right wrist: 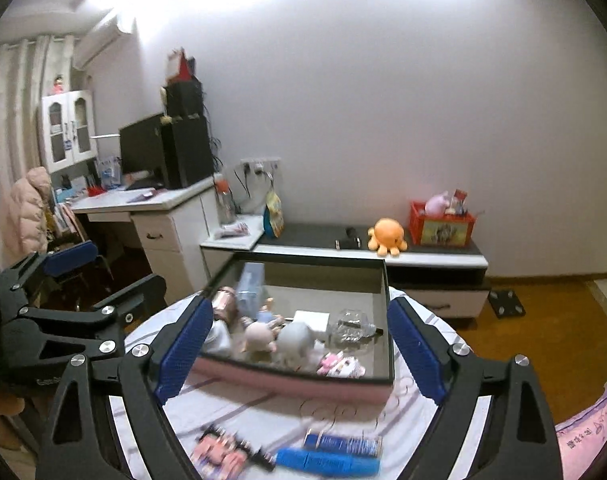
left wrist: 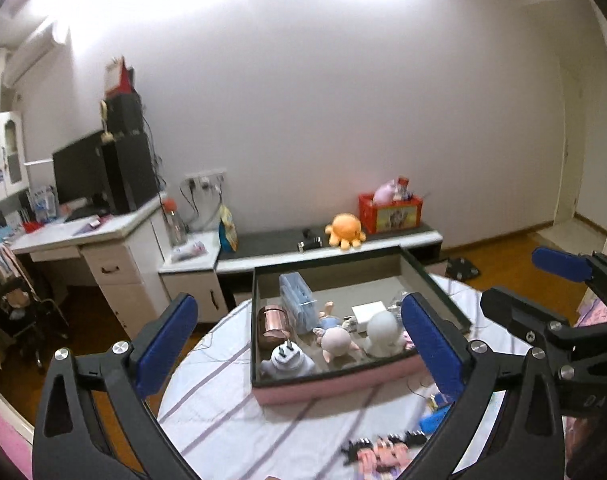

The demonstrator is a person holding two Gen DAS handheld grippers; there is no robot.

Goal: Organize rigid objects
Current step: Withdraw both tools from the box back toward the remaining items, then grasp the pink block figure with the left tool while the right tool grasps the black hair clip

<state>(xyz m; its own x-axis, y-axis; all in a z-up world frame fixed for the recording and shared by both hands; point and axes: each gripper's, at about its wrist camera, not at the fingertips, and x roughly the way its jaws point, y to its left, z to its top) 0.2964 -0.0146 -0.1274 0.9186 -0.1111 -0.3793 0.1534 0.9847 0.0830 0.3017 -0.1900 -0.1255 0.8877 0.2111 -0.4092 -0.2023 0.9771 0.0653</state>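
A pink-sided open box (left wrist: 327, 386) (right wrist: 287, 384) stands on a round table with a striped cloth (left wrist: 231, 420). In it lie a white plug adapter (left wrist: 287, 360), a copper cylinder (left wrist: 273, 322), a blue packet (left wrist: 297, 300), a pink pig figure (left wrist: 335, 342) (right wrist: 259, 338), a white rounded figure (left wrist: 383, 330) (right wrist: 297, 340) and a small white box (right wrist: 311, 320). On the cloth in front lie a cartoon sticker sheet (right wrist: 223, 450) and blue items (right wrist: 327, 460). My left gripper (left wrist: 297, 300) and my right gripper (right wrist: 299, 305) are both open and hold nothing, above the table's near side with the box ahead.
A low cabinet (left wrist: 383, 242) behind the table carries an orange plush octopus (left wrist: 345, 230) and a red crate (left wrist: 389, 212). At the left is a white desk (left wrist: 103, 232) with a monitor. A black scale (right wrist: 505, 302) lies on the wooden floor.
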